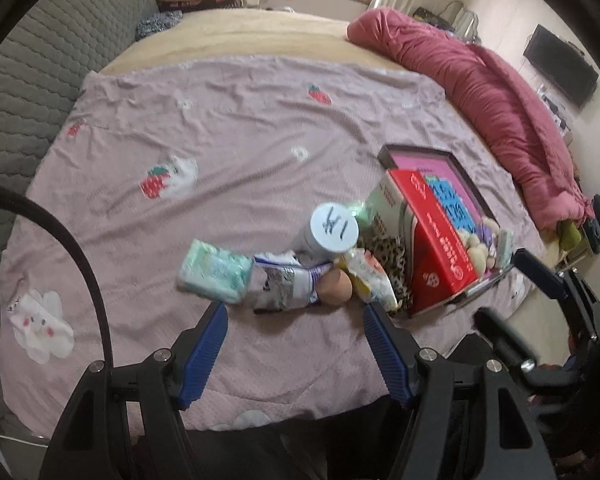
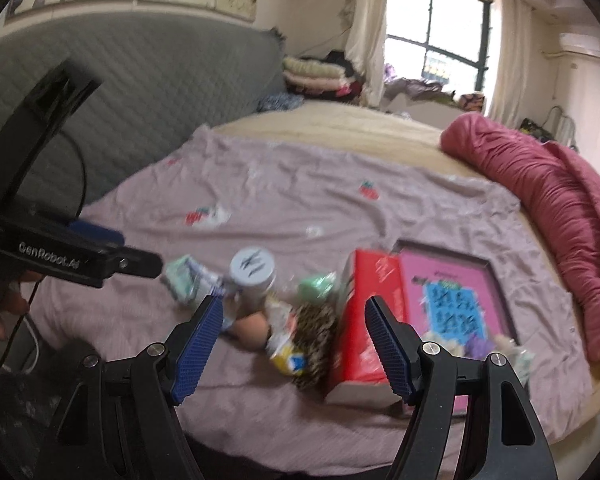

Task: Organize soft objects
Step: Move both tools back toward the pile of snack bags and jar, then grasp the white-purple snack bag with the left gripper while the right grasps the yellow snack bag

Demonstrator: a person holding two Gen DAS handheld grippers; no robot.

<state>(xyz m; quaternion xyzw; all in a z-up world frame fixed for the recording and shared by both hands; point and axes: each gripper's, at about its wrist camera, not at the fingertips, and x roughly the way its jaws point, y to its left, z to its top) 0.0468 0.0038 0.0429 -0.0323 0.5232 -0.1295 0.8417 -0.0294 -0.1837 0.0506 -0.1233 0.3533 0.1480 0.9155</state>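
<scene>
On the lilac bedsheet with strawberry prints lies a small heap just above the centre of the left wrist view: a pale green soft tissue packet, a white cylindrical can with a flat lid, a brown egg-shaped object and a leopard-pattern cloth. To their right a red cardboard box leans in a dark-framed pink tray. The left gripper is spread wide and empty, near the heap. The right gripper is also spread and empty.

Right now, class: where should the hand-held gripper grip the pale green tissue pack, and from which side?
Grip the tissue pack across its short width, coming from above on its free left end; it lies flat and its right end abuts the crumpled pouch.
</scene>
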